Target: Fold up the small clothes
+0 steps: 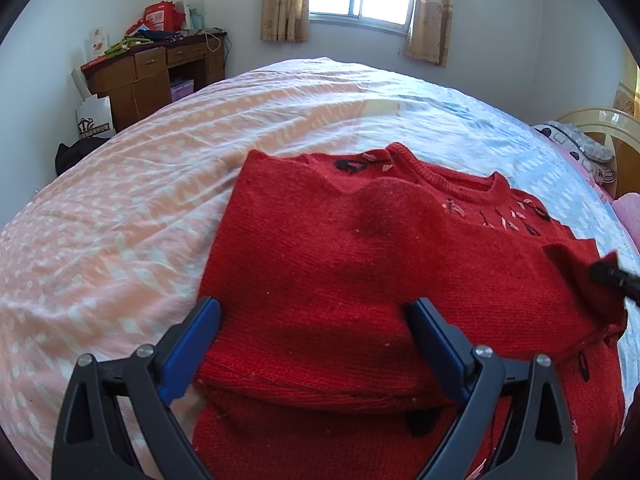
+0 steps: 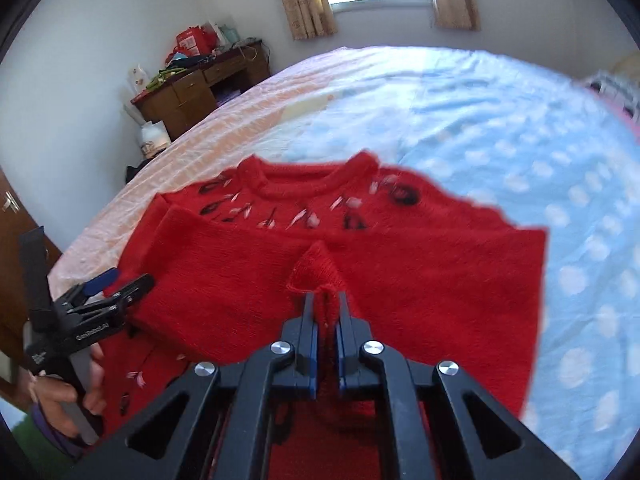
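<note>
Sweater [image 2: 400, 264], red, lies spread on the bed [image 2: 500, 128] just ahead of both claws, one sleeve already laid across its chest. Right claw [image 2: 327, 300] is clamped on the other sleeve's cuff, likely to carry it across too. Left claw [image 1: 314, 312] gapes wide over the folded sleeve, gripping nothing.

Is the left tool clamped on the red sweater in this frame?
No: in the left wrist view the left tool stands wide open over the red sweater, its blue fingers pinching no fabric.
</note>
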{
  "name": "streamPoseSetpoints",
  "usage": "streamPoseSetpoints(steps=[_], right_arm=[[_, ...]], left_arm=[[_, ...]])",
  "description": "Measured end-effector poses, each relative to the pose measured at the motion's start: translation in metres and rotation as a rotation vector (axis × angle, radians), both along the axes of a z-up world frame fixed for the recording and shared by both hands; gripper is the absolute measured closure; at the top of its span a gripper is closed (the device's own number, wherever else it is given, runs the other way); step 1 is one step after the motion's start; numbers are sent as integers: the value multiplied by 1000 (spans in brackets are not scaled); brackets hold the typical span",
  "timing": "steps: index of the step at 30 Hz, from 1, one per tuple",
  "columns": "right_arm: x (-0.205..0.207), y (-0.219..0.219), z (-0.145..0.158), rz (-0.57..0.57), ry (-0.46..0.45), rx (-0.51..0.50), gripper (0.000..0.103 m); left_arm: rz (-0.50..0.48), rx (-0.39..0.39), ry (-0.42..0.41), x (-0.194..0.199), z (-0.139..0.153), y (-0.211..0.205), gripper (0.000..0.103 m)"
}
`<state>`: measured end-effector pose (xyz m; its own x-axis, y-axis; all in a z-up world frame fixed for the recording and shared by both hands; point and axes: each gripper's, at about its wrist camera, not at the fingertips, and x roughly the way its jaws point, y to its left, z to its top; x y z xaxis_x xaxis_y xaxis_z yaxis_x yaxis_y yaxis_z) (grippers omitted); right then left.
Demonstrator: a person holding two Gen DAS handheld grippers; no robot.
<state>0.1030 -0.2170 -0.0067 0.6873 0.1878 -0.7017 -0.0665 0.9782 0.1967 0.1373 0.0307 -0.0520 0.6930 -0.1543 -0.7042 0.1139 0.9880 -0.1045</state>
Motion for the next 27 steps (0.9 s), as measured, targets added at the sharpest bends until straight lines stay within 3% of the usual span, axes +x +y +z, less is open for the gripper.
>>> streamPoseSetpoints(steps=[4,9,16,19,23,27], right_arm=[[6,-32,16,-138,-66,-60,97],[30,-50,-25,-169,57,-116,97],[23,-60,-20,-281,32,-161,90],[-13,-68,4,-395,-84,-131,87],[-74,-70,33,-365,-180,19,87],[-140,-54,59,-322,-237,17,87]], left_arm=[[1,2,-1,0,0,-1,5],[-9,-6,-1,0,0,-1,2],[-7,-5,-7,0,-2,-1,2],[-7,4,-6,1,-2,-3,1],[-8,9,-5,1,-2,-3,1],[-7,11,-4,1,-2,-3,1]])
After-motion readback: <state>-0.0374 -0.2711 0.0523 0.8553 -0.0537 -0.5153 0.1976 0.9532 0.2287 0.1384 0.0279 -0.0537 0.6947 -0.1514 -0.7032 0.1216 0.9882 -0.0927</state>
